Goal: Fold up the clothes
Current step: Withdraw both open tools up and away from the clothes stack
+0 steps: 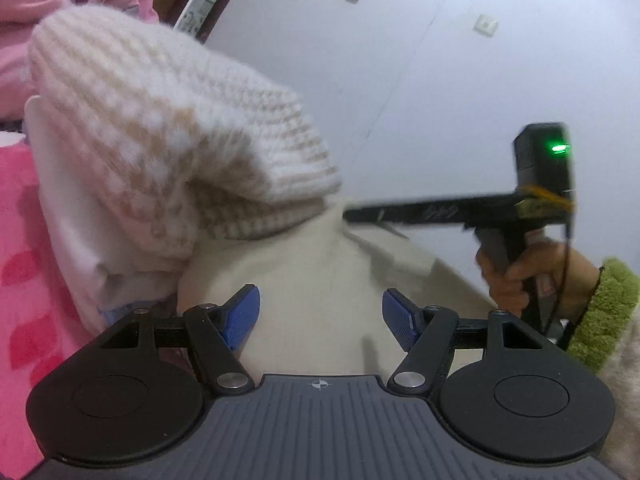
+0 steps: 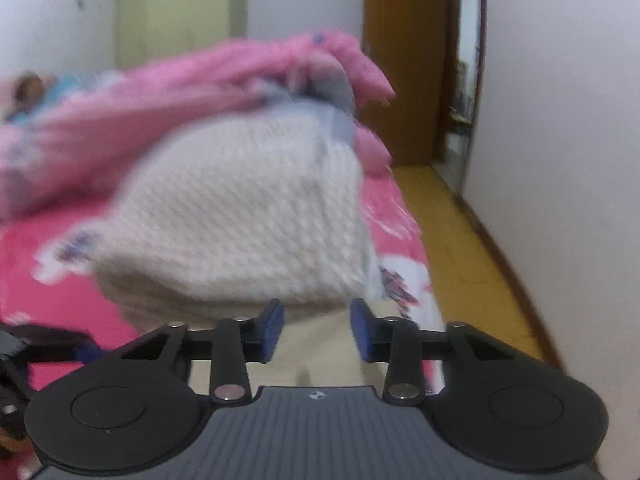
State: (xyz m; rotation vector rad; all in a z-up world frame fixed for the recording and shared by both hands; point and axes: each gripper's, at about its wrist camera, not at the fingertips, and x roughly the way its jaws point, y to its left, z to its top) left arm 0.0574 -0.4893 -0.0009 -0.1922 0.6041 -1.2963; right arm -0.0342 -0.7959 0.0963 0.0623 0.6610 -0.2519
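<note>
Hand [image 1: 532, 268] on right hand-held gripper [image 1: 360, 214], left-wrist view only

White walls [image 2: 560, 120], yellow floor [image 2: 460, 248], wooden door [image 2: 404, 60], pale-green cabinet [image 2: 176, 12] at back.

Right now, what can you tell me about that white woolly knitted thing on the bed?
The knitted garment is chunky, fuzzy wool in cream with faint beige flecks and ribbed rows along one edge. It sits bunched in a soft mound, not flat, on top of a smooth cream cloth spread over the pink bed sheet. Pink bedding is heaped behind it. Neither gripper appears to touch it. Whether it is a sweater or a hat is unclear.
</note>
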